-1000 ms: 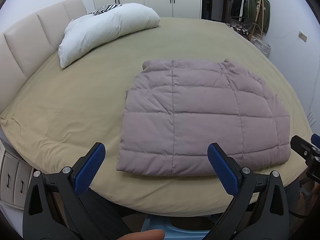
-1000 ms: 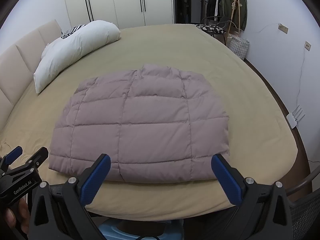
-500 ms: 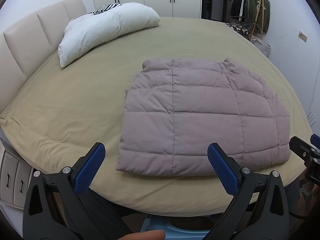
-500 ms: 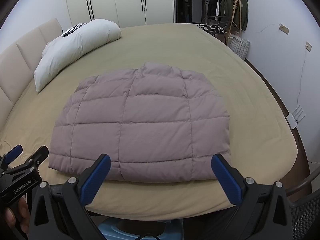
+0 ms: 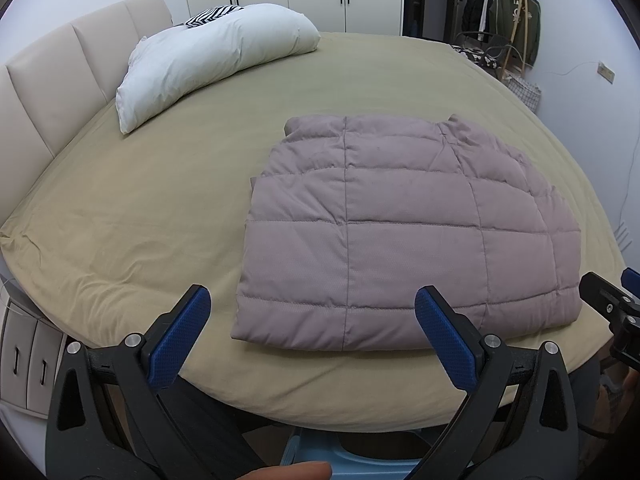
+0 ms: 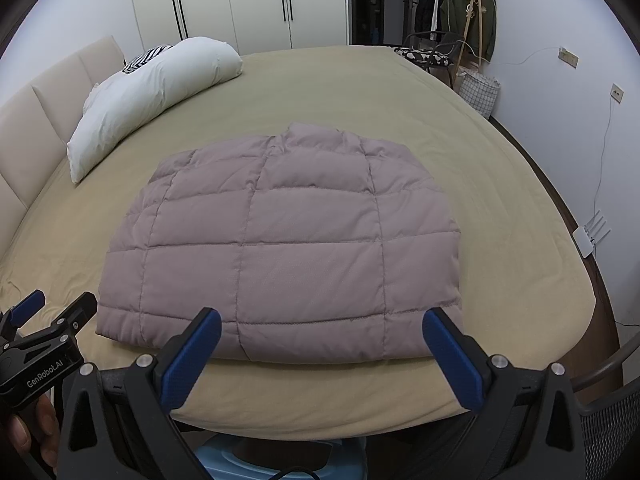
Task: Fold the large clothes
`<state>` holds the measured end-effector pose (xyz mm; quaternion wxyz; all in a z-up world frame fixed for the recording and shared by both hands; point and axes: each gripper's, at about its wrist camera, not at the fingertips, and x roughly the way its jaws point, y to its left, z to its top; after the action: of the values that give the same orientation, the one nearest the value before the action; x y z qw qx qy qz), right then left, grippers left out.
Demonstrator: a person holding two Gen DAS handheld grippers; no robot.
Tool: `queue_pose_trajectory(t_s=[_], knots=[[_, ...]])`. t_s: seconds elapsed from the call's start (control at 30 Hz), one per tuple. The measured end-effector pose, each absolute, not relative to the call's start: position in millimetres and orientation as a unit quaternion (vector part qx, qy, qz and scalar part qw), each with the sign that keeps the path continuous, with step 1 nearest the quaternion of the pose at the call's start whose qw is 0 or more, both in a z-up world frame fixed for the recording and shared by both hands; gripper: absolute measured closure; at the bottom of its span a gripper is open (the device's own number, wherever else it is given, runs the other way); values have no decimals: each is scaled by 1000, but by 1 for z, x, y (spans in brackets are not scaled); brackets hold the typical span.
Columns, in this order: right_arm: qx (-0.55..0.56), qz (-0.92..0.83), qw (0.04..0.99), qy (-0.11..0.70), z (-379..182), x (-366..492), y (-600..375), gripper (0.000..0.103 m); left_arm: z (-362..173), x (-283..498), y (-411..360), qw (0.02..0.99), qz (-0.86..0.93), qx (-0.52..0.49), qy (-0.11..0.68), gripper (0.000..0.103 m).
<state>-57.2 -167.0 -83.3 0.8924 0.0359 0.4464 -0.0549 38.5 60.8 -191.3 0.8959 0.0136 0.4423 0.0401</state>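
A mauve quilted puffer jacket lies folded into a flat block on the tan bed, near its front edge; it fills the middle of the right wrist view. My left gripper is open and empty, held off the bed's front edge before the jacket's left corner. My right gripper is open and empty, held off the front edge before the jacket's middle. Each gripper shows at the edge of the other's view: the right one, the left one.
The tan bed has a white pillow and a padded headboard at the far left. A clothes rack, a chair and a checked basket stand at the far right. A blue stool is below the grippers.
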Motion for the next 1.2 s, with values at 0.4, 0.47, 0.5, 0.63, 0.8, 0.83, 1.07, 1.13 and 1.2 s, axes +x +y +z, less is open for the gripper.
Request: queue_pose_trajectory(t_s=[0.4, 0.47, 0.5, 0.63, 0.8, 0.83, 1.07, 1.13, 1.2], knots=[[36, -55, 892, 447, -85, -58, -168, 0, -192, 38, 61, 896, 40, 13, 442, 0], [36, -55, 892, 447, -86, -58, -168, 0, -192, 38, 61, 896, 40, 14, 443, 0], [36, -55, 892, 448, -85, -58, -169, 0, -193, 37, 61, 895, 40, 14, 443, 0], [36, -55, 891, 448, -85, -58, -169, 0, -193, 37, 61, 895, 40, 14, 443, 0], [38, -55, 891, 449, -86, -59, -168, 0, -193, 37, 61, 895, 40, 14, 443, 0], [37, -55, 891, 449, -86, -59, -168, 0, -193, 37, 61, 895, 40, 14, 444, 0], [37, -55, 891, 450, -86, -60, -169, 0, -194, 35, 62, 895, 39, 15, 445, 0], [38, -55, 891, 449, -86, -59, -168, 0, -195, 35, 62, 895, 39, 15, 445, 0], [38, -55, 891, 450, -86, -59, -168, 0, -195, 35, 63, 894, 38, 16, 445, 0]])
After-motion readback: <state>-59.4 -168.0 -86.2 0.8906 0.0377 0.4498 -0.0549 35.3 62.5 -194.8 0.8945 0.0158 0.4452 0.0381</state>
